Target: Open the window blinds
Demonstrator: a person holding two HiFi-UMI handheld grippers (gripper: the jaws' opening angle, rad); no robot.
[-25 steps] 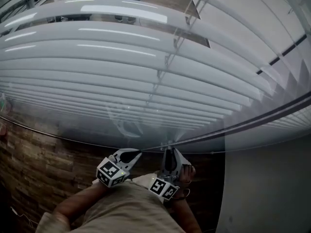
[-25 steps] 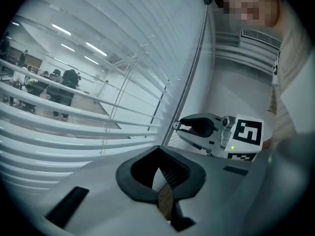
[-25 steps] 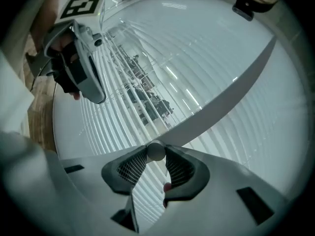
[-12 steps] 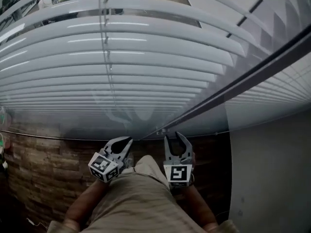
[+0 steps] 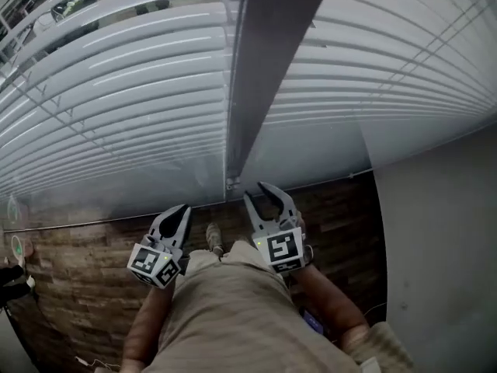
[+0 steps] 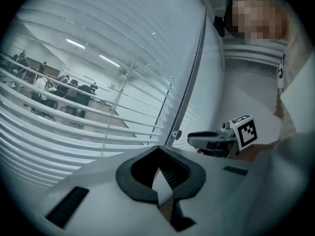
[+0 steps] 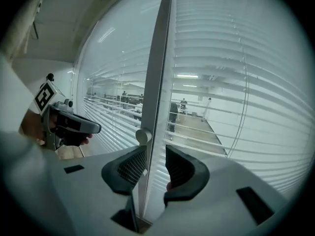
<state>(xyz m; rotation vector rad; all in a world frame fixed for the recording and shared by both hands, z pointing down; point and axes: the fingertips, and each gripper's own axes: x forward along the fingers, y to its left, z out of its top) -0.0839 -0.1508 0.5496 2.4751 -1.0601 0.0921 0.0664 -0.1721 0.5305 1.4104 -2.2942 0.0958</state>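
Observation:
White slatted blinds (image 5: pixel 116 92) hang behind glass on both sides of a dark upright frame bar (image 5: pixel 264 53). A small round knob (image 5: pixel 231 183) sits at the foot of that bar, also visible as the knob (image 7: pixel 142 135) and the knob (image 6: pixel 176 134). My right gripper (image 5: pixel 256 191) is open just short of the knob, its jaws either side of the bar's line with nothing pressed between them (image 7: pixel 155 154). My left gripper (image 5: pixel 180 210) is lower left of the knob, jaws together and empty (image 6: pixel 158 150).
Below the glass runs a brown brick-patterned wall (image 5: pixel 70 263). A plain grey wall (image 5: pixel 435 247) stands at the right. The person's beige trousers (image 5: pixel 225 309) fill the bottom of the head view. An office with people shows through the slats.
The head view has swung, so the frame bar now stands upright at centre. The right gripper has rolled marker-up and moved toward the knob. The left gripper has drifted a little left.

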